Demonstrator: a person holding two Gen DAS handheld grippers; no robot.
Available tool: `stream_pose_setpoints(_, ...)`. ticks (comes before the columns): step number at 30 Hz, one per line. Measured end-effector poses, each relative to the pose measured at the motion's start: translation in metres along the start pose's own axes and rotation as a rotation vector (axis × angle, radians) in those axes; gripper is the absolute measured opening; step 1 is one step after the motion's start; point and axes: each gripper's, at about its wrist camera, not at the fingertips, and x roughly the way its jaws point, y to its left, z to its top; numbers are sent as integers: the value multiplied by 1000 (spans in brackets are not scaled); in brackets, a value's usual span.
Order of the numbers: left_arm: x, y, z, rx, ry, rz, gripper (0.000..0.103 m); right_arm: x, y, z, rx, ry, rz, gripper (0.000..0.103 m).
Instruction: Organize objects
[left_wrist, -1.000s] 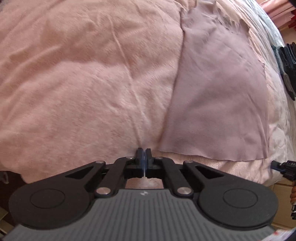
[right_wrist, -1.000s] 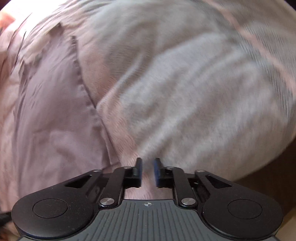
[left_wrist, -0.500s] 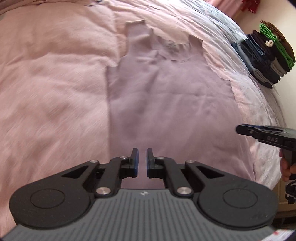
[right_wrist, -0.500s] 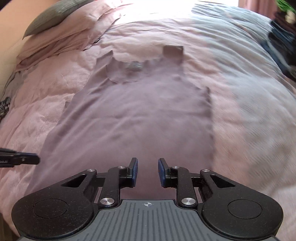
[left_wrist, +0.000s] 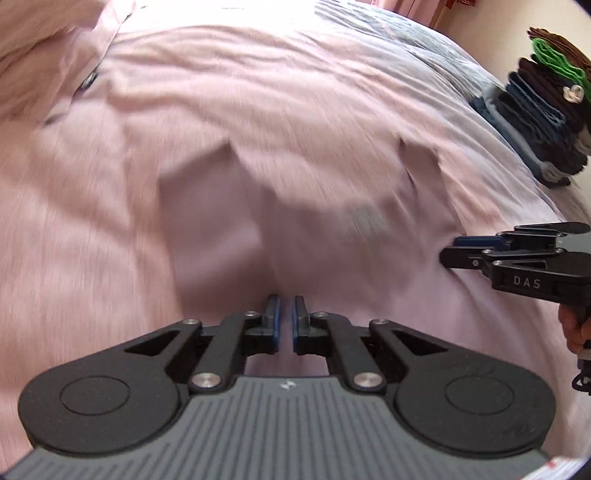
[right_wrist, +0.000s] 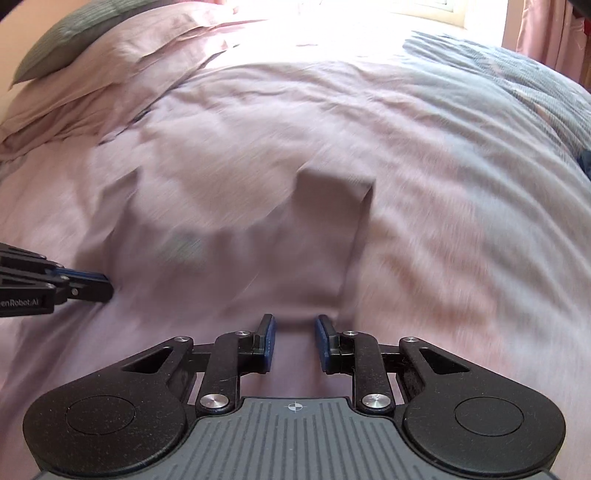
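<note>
Both grippers, left (left_wrist: 285, 319) narrowly parted, right (right_wrist: 293, 341) wider, hold nothing over the mauve top (right_wrist: 236, 258); its straps at twelve o'clock likely need pinching next.

Matt mauve cloth top (left_wrist: 295, 221) on soft bedcover (left_wrist: 92, 240)

We see a pink duvet (right_wrist: 258, 110) covering the bed. At its head lie a pink pillow (right_wrist: 122, 62) and, behind that, a grey pillow (right_wrist: 55, 40).
</note>
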Motion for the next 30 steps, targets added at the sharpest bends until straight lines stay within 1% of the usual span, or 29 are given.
stream_pose_setpoints(2,10,4,31,11,-25,24,4,0,-15,23,38,-54,-17,21)
stream_pose_setpoints(3,8,6,45,13,-58,26,4,-5,-26,32,79,-85,3,21)
stream_pose_setpoints(5,-5,11,63,6,-131,17,5,-15,-44,39,157,-111,73,21)
stream_pose_setpoints(7,-17,20,72,-15,-165,9,6,-22,-56,40,207,-126,137,21)
stream_pose_setpoints(8,-22,25,74,-27,-171,10,6,-22,-59,39,212,-135,164,21)
stream_pose_setpoints(11,-25,38,70,-41,-146,31,7,-14,-56,39,191,-104,166,21)
stream_pose_setpoints(13,-23,43,65,-43,-124,47,7,-6,-51,36,191,-95,171,21)
stream_pose_setpoints(16,-19,49,55,-58,-97,50,7,1,-50,33,190,-99,182,20)
stream_pose_setpoints(17,-18,51,52,-63,-92,50,7,4,-50,33,186,-107,181,15)
stream_pose_setpoints(18,-16,51,51,-66,-90,52,7,4,-50,33,182,-119,186,3)
stream_pose_setpoints(19,-16,53,49,-69,-91,54,7,2,-51,34,178,-138,181,0)
stream_pose_setpoints(21,-16,56,47,-79,-91,58,7,-2,-54,39,157,-183,152,0)
stream_pose_setpoints(23,-17,58,48,-86,-101,61,7,0,-58,46,161,-194,111,0)
stream_pose_setpoints(24,-17,59,49,-84,-107,65,7,5,-60,49,162,-179,106,0)
stream_pose_setpoints(26,-15,59,52,-71,-106,83,7,21,-59,52,140,-102,110,0)
stream_pose_setpoints(27,-13,60,54,-65,-103,92,7,25,-59,52,137,-78,92,0)
stream_pose_setpoints(29,-10,63,54,-71,-92,99,17,24,-62,50,170,-57,97,0)
stream_pose_setpoints(30,-9,65,53,-82,-84,95,18,20,-63,50,187,-59,100,0)
